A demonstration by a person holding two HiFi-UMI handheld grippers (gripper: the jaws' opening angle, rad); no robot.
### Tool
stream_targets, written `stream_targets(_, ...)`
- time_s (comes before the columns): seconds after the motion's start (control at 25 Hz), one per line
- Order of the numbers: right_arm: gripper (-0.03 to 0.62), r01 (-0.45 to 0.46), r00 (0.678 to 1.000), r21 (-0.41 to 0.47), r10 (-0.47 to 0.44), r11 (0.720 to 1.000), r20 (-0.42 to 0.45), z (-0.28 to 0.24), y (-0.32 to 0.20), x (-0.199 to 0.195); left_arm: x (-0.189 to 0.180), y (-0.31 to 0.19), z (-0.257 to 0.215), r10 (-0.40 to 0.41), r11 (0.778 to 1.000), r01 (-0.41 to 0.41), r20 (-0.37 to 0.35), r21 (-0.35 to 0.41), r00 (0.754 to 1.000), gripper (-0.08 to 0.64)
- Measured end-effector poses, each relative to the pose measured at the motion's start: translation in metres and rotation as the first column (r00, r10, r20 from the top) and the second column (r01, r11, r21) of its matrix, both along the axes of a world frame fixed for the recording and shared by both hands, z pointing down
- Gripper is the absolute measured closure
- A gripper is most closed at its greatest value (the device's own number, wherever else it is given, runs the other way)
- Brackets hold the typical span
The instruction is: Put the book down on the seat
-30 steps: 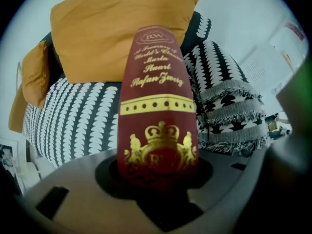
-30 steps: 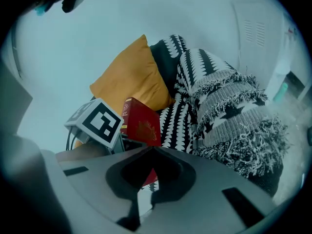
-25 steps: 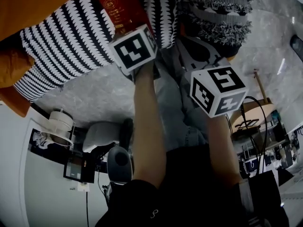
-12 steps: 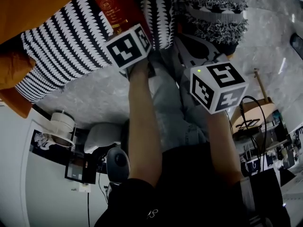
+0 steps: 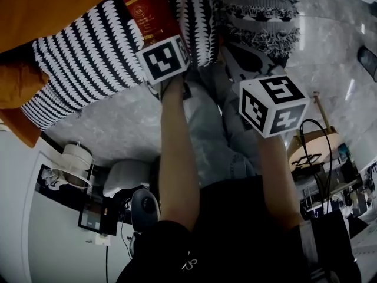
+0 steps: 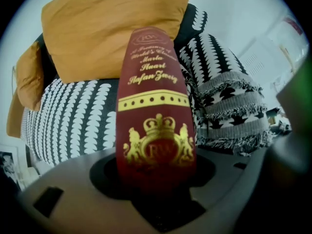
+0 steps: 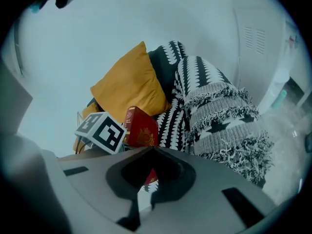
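Note:
A dark red book (image 5: 150,13) with gold print lies on the black-and-white patterned seat cushion (image 5: 88,58). My left gripper (image 5: 162,43) is at the book's near end, with its marker cube over the jaws. In the left gripper view the book (image 6: 155,116) runs away from the jaws of the left gripper (image 6: 158,179), which are opening with the book's end still between them. My right gripper (image 5: 259,78) hovers to the right, above the person's legs and off the book. Seen from the right gripper (image 7: 152,152), its jaws look shut and empty, and the book (image 7: 142,126) is beyond them.
An orange pillow (image 5: 53,5) leans behind the seat cushion. A fringed black-and-white throw (image 5: 265,16) drapes to the right. Below is a marble floor (image 5: 118,122), with a white spool (image 5: 73,155) at the left and cables and gear (image 5: 318,152) at the right.
The left gripper and the book have edged slightly up and farther onto the seat cushion. The right gripper has stayed almost where it was.

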State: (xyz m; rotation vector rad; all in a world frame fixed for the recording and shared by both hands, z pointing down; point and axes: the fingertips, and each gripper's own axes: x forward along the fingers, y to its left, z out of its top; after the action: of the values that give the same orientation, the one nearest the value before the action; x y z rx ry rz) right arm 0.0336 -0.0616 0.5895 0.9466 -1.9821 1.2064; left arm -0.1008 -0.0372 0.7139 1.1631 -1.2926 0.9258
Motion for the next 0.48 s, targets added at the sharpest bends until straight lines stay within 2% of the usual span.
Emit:
stream_targets(0.2, 0.581, 0.001, 1.0, 0.024, -0.001, 1.0, 0.024, -0.015, -0.007, -0.004, 0.004, 0.002, -0.016, 0.041, 0.999, -0.041, -0.013, 0.006, 0.999, 0.29)
stream_targets(0.32, 0.581, -0.008, 1.0, 0.042, 0.007, 0.999, 0.025, -0.02, -0.01, -0.001, 0.002, 0.007, -0.026, 0.078, 0.997, -0.078, 0.008, 0.006, 0.997, 0.287)
stream_targets(0.48, 0.581, -0.009, 0.999, 0.071, 0.007, 0.997, 0.033, -0.033, -0.013, -0.003, 0.001, 0.004, -0.049, 0.071, 0.996, -0.071, 0.006, 0.061, 0.997, 0.287)
